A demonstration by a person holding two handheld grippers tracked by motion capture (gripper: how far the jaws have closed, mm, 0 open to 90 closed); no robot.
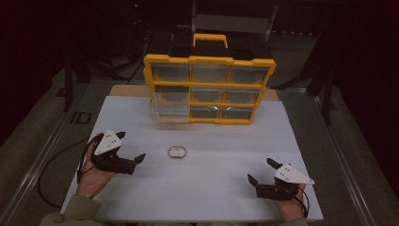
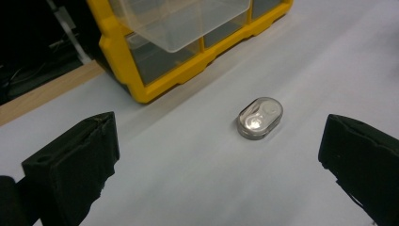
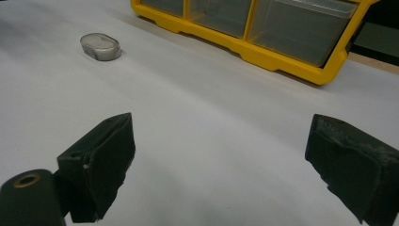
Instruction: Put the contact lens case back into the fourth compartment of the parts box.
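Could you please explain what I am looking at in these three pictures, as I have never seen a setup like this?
There is no robot here. A person sits at a table and holds hand-operated tongs in each hand: the left tongs and the right tongs. The high view comes from a fixed camera above the table, with the person's hands entering from the bottom. The other two pictures come from small cameras riding on each pair of tongs, so the black blocks rising from the bottom are that pair's own jaws.

On the white sheet lies a small clear oval case, also seen close up in the left gripper view. Behind it stands a yellow organizer with clear drawers; one drawer on its left side is pulled out. Both tongs are open and hold nothing.
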